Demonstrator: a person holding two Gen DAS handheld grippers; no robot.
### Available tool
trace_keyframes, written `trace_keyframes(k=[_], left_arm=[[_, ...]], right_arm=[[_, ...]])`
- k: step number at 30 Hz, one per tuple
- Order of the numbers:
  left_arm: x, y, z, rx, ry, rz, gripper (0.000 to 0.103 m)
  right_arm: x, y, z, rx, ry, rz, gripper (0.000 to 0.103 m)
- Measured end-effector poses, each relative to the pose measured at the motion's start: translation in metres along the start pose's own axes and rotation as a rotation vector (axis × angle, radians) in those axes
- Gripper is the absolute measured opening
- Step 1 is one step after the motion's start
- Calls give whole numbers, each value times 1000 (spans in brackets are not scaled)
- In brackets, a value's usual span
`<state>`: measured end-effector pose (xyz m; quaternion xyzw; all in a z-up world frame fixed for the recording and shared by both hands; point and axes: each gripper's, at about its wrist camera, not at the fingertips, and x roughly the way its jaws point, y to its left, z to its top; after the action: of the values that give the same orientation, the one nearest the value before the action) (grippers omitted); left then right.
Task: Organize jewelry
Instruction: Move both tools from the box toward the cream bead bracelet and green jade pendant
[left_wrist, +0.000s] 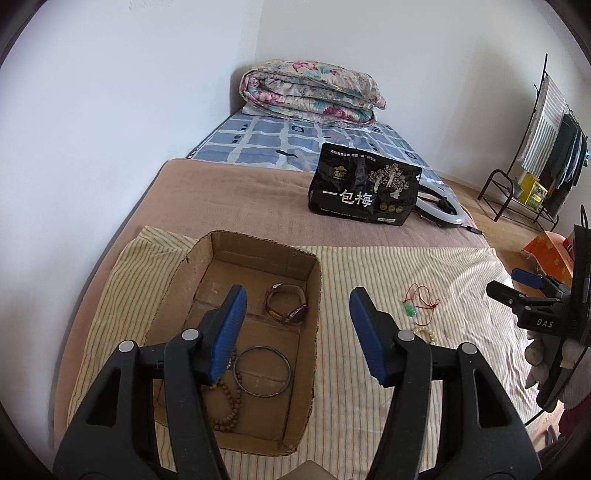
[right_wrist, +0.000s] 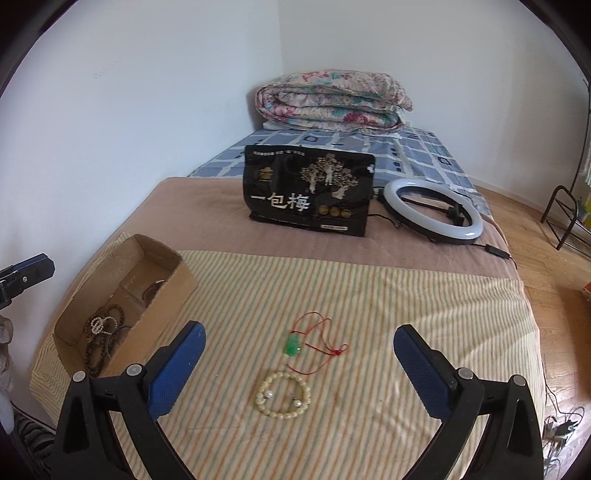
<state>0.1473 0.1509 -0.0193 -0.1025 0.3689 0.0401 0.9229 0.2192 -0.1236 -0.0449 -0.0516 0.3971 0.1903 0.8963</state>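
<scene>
On the left side of the bed, a shallow cardboard box (left_wrist: 236, 332) sits on a striped cloth (right_wrist: 388, 295), and inside it lie a wristwatch (left_wrist: 286, 303) toward the far end, a dark bangle (left_wrist: 263, 371) nearer the camera, a long string of brown prayer beads (left_wrist: 231, 402) and, seen from the right wrist view, a small pale bead bracelet (right_wrist: 99, 325) resting on those brown beads. Above the box hovers the left gripper (left_wrist: 295, 332), its blue-padded jaws spread wide and holding nothing. Right of the box, on the bare cloth, a green pendant on a red cord (right_wrist: 293, 345) lies just beyond a cream bead bracelet (right_wrist: 283, 395), which has two small pearl earrings (right_wrist: 268, 395) within its ring. Over these hangs the right gripper (right_wrist: 297, 363), jaws also spread apart and empty. Farther back, on the brown blanket (right_wrist: 207, 214), stands a black snack bag (right_wrist: 308, 190) with a ring light (right_wrist: 433, 210) just to its right, and a folded floral quilt (right_wrist: 332, 101) rests at the head of the bed.
</scene>
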Motion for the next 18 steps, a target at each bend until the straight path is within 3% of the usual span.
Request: trace_keyframes(k=[9,16,18], left_arm=[[9,-36,-5,57,30,-48,59],[18,-53,-11,85,53,-69,59],[21,-57,-12,94,62,-72,59]], right_arm=[[2,-53,-13,125,8,-40,103],[12,-66,-25,128,39,-33,100],[17,-67,-29,120,58,-27,95]])
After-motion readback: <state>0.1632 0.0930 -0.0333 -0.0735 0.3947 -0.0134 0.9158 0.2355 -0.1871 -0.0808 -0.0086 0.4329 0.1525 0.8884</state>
